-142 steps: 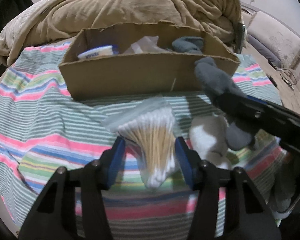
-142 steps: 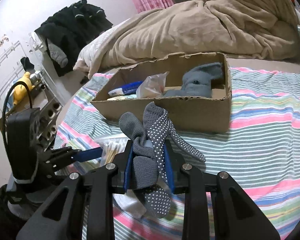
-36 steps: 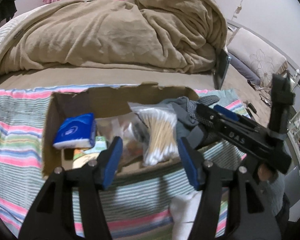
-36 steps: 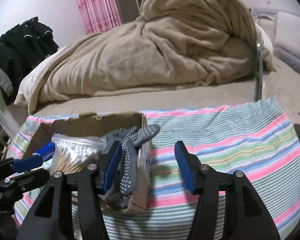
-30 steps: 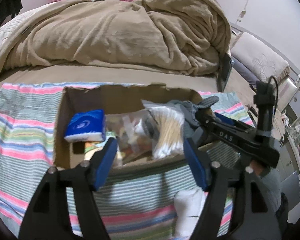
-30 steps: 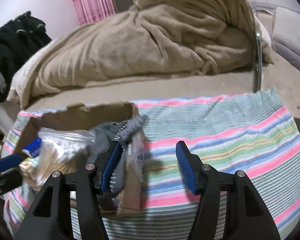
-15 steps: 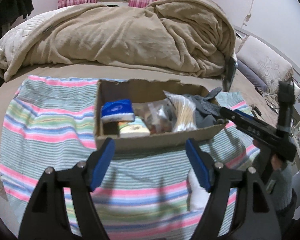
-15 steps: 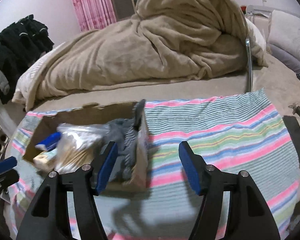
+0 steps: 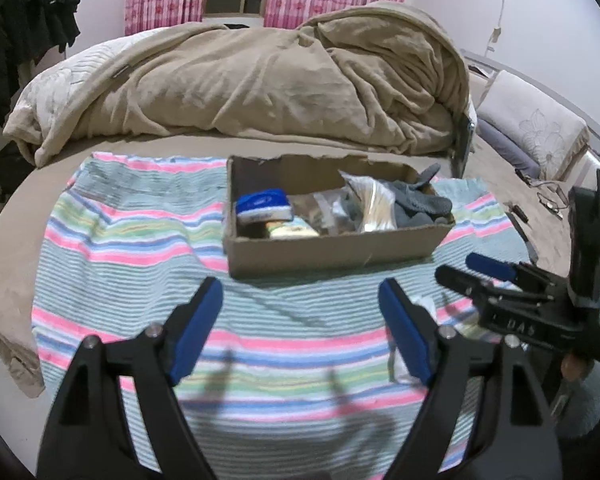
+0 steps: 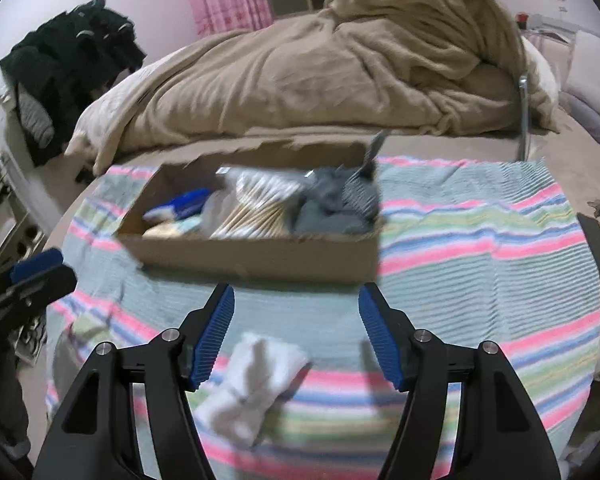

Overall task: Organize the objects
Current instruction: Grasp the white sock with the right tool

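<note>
A cardboard box [image 9: 332, 250] sits on the striped towel [image 9: 132, 240]. It holds a bag of cotton swabs [image 9: 374, 208], grey dotted gloves [image 9: 420, 200], a blue tissue pack [image 9: 262, 204] and other small items. The box also shows in the right wrist view [image 10: 256, 256], with the swabs [image 10: 260, 208] and gloves [image 10: 340, 200] inside. My left gripper [image 9: 300, 328] is open and empty, in front of the box. My right gripper [image 10: 296, 332] is open and empty; it also shows in the left wrist view [image 9: 470, 270]. A white rolled sock [image 10: 256, 384] lies on the towel just below my right gripper.
A crumpled tan blanket [image 9: 260, 80] is piled on the bed behind the box. Dark clothes [image 10: 72, 60] hang at the left. A pillow [image 9: 532, 128] and cables [image 9: 548, 196] lie at the right. Part of the white sock [image 9: 404, 360] shows behind my left gripper's right finger.
Both grippers let go of their loads, the swab bag and the gloves, inside the box. Both have pulled back and away from the box, jaws wide open.
</note>
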Available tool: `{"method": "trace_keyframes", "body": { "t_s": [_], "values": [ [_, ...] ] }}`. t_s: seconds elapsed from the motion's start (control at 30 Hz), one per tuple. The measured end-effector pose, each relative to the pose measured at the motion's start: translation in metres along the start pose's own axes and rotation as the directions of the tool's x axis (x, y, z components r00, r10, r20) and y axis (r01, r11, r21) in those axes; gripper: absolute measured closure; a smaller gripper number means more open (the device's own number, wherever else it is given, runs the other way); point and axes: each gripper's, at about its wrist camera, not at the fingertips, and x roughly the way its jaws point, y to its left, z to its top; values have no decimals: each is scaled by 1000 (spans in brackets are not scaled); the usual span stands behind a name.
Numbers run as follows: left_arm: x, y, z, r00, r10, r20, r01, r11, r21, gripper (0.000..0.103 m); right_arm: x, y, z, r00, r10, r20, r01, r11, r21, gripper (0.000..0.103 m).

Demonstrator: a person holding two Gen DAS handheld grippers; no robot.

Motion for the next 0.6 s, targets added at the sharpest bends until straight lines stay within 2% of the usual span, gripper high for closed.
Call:
{"method": "trace_keyframes", "body": {
  "t_s": [0.3,0.6],
  "values": [
    [1,12,-20,1000,8,-22,-9,1000,-26,21,18,15,-29,995,9,-102,-11,1000,-11,35],
    [11,26,-37,998,14,-63,-17,998,-56,21,45,30,-51,980,19,-197,-30,998,-53,35]
  ]
}}
